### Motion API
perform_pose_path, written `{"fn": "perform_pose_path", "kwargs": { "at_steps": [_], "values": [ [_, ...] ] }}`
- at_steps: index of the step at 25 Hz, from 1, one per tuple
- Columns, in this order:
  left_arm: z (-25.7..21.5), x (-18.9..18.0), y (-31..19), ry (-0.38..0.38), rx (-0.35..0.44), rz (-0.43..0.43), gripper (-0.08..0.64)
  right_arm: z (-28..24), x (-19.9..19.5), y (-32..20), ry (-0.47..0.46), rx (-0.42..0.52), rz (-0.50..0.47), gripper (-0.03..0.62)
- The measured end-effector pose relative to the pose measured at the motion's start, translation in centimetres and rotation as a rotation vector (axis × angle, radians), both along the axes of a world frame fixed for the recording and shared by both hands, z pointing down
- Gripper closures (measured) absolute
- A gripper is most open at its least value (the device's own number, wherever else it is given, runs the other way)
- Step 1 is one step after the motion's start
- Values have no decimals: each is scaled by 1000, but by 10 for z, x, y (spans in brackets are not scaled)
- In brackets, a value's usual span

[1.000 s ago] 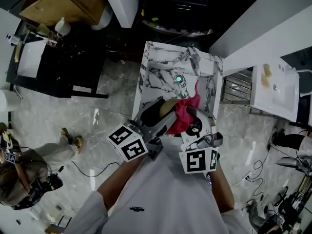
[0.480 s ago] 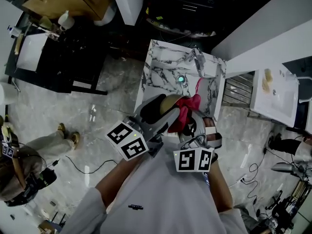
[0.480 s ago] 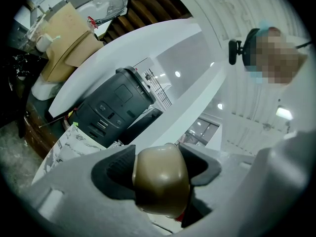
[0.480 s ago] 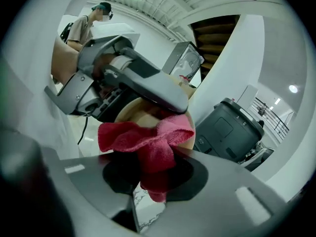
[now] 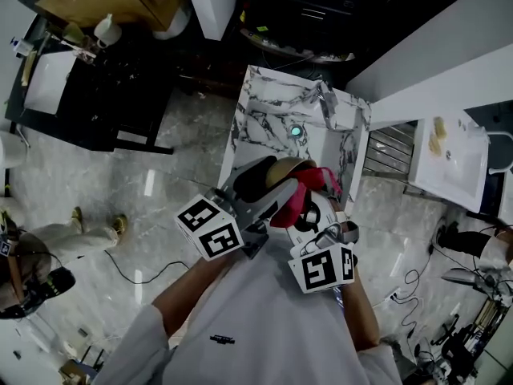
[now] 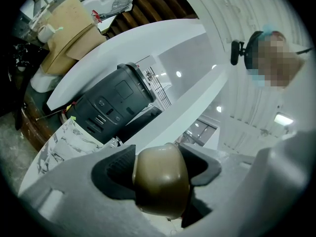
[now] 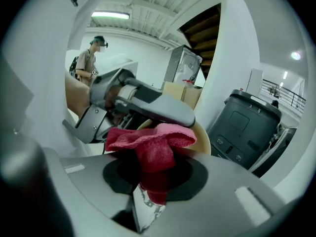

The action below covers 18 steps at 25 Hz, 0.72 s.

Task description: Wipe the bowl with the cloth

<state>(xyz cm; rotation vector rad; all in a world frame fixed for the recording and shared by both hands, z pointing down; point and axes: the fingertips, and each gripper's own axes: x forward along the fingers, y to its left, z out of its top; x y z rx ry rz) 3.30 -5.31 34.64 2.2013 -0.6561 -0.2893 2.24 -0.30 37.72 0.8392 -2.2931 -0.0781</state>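
Gripping the tan bowl by its rim, the left gripper has both jaws clamped on it. Right gripper is closed on a bunched red cloth; the cloth's upper fold lies against the bowl's edge, just under the left gripper's jaw. Head view: bowl and cloth are held together close to the body, above the near rim of a marble-veined sink. Faucet stands at the sink's far side.
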Motion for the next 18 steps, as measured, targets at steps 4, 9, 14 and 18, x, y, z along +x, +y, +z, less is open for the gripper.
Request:
{"fn": "perform_pose_path", "kwargs": {
  "at_steps": [4, 9, 14, 18],
  "values": [
    [4, 7, 1, 40, -47, 14, 281, -4, 3, -10, -80, 22, 47, 486],
    [4, 16, 8, 30, -28, 51, 281, -9, 18, -23, -72, 121, 161, 485],
    [1, 13, 8, 7, -3, 30, 281, -7, 26, -30, 16, 180, 233, 483],
    [-6, 8, 8, -1, 33, 4, 281, -6, 28, -32, 110, 209, 251, 483]
  ]
}}
